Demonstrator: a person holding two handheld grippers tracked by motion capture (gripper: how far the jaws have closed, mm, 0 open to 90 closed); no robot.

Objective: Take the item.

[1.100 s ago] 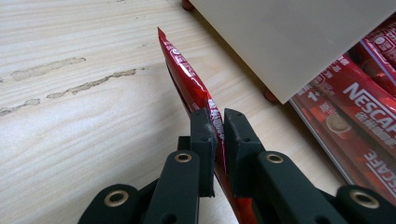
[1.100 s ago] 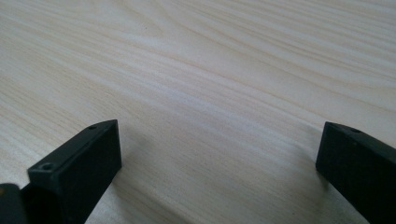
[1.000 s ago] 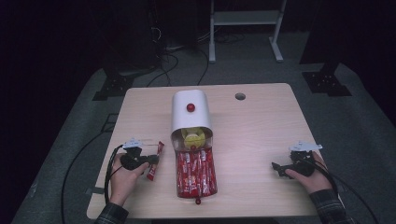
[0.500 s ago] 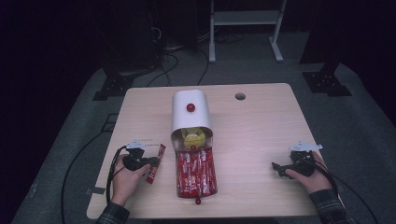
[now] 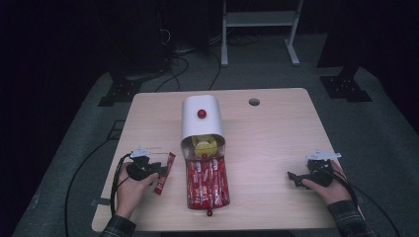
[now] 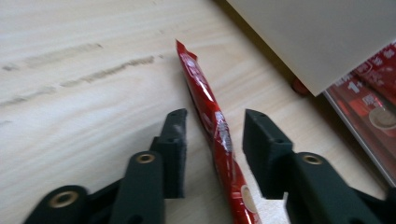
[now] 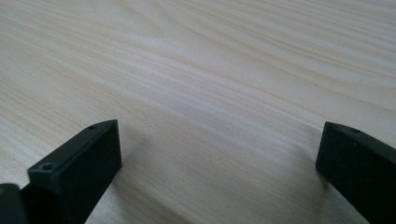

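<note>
Left gripper (image 6: 212,135) jaws newly apart around sachet (image 6: 215,126)

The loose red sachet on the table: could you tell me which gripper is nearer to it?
Left. The left gripper straddles the sachet, jaws just opened; the right gripper sits far across the table.

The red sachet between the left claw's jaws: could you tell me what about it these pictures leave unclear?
- Sachet, left gripper view: its near end is cut off by the bottom edge.
- Its print is blurred there, and too small in the high view.
- Left claw: jaws have just been opening; no pad presses on the sachet.
- White box, high view: its inside is mostly hidden by its top.
</note>
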